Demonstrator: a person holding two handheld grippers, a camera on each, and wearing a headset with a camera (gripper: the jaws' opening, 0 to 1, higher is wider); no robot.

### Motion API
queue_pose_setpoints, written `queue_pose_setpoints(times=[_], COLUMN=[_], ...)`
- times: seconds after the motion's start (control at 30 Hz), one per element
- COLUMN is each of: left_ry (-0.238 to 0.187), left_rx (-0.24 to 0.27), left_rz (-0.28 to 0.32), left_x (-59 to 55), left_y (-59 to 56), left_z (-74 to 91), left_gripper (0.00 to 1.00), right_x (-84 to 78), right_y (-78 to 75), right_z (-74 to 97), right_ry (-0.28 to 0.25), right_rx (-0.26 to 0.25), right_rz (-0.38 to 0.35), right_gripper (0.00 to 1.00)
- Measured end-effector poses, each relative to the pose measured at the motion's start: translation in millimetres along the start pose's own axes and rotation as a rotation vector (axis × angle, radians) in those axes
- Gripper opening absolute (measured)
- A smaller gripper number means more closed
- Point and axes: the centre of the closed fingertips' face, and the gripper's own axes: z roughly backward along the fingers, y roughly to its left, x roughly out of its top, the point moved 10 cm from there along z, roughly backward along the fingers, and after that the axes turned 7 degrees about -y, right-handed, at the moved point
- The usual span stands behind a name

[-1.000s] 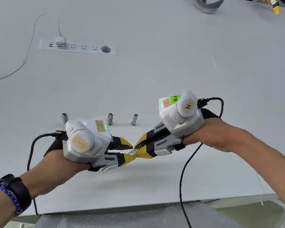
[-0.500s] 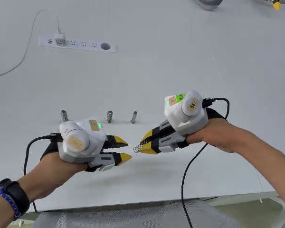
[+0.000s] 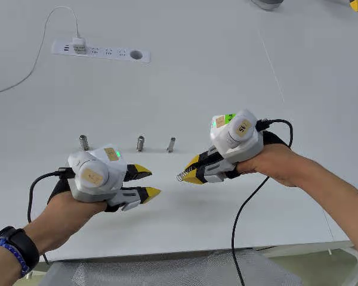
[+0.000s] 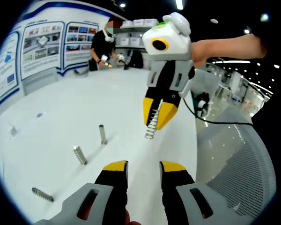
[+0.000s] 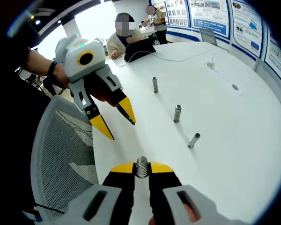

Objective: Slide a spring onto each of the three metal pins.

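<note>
Three metal pins stand in a row on the white table. The left pin (image 3: 84,142) and the middle pin (image 3: 140,143) each carry a spring; the right pin (image 3: 171,144) is bare. My right gripper (image 3: 189,172) is shut on a small spring (image 3: 182,176) that sticks out past its yellow tips, held above the table in front of the bare pin. That spring (image 5: 141,167) sits between the tips in the right gripper view. My left gripper (image 3: 146,182) hangs open and empty to the left, apart from the right one. The bare pin (image 4: 102,134) stands upright in the left gripper view.
A white power strip (image 3: 100,51) with a plugged-in cable lies at the far left of the table. A mesh chair back (image 3: 161,271) sits just below the table's near edge. Black cables trail from both grippers.
The two grippers met tip to tip over the spring a second ago. The left one has let go and drawn back left, open; the right one keeps the spring and has moved slightly right.
</note>
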Motion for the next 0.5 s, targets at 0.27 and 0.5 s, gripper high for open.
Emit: queue_pose_setpoints(times=[0.27, 0.5], left_ry=[-0.006, -0.011], left_rx=[0.059, 0.106], left_rz=[0.036, 0.066], left_x=[-3.3, -2.8], left_y=[10.9, 19.4], left_z=[1.5, 3.3], left_gripper=[0.34, 0.41], right_x=[1.8, 7.7], right_y=[-14.0, -30.6], right_z=[0.5, 1.9], right_ry=[0.012, 0.021], right_rx=[-0.025, -0.054], right_rz=[0.009, 0.019], right_gripper=[0.12, 0.12])
